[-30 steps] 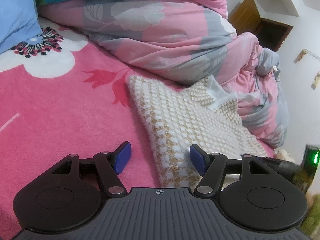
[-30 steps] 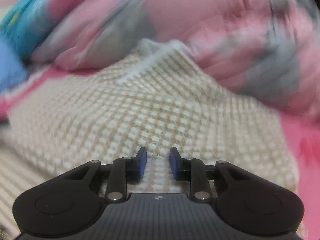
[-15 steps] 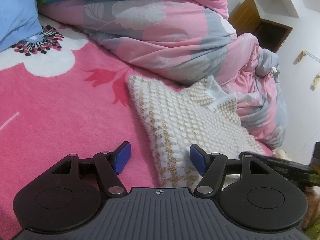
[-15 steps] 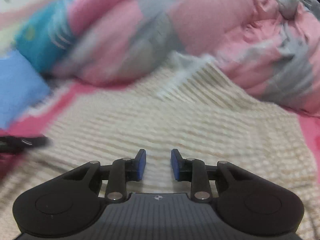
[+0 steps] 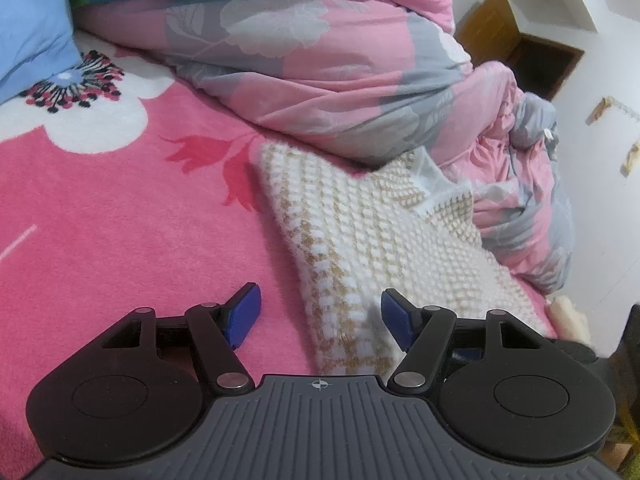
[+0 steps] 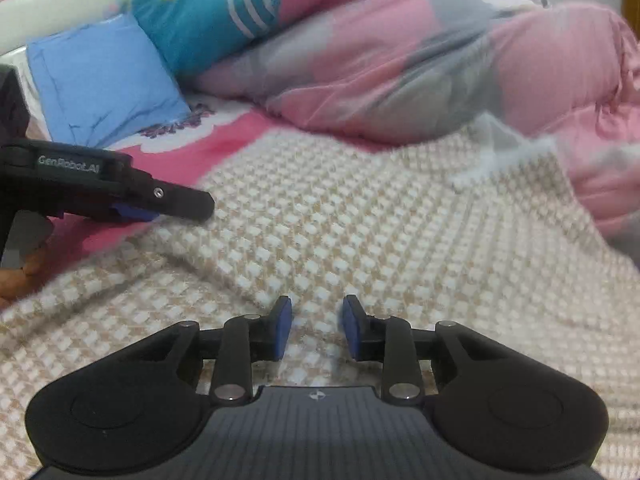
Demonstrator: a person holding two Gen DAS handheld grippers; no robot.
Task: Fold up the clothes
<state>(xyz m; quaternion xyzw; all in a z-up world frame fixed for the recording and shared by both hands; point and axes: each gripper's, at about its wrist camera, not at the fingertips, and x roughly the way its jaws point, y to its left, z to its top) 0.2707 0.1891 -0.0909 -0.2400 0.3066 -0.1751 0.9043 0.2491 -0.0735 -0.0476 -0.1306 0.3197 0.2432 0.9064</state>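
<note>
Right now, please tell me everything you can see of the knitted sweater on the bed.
The sweater is a thick, fuzzy knit in cream-white with a tan woven-check pattern. It lies folded and mostly flat on the pink floral blanket, its far edge against the bunched pink-and-grey duvet. A pale inner layer shows at the neck. The left gripper straddles its near edge with jaws open; the right gripper hovers over its surface, open and gripping nothing.

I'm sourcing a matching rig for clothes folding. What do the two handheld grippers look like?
Both match. The left gripper and right gripper each have a dark grey ribbed body, two black rounded lobes with circular recesses, black linkage arms on silver pivot pins, blue finger pads and a small crosshair mark. Seen side-on from the right wrist, the left gripper bears pale "GenRobot.AI" lettering. No cables show.
</note>
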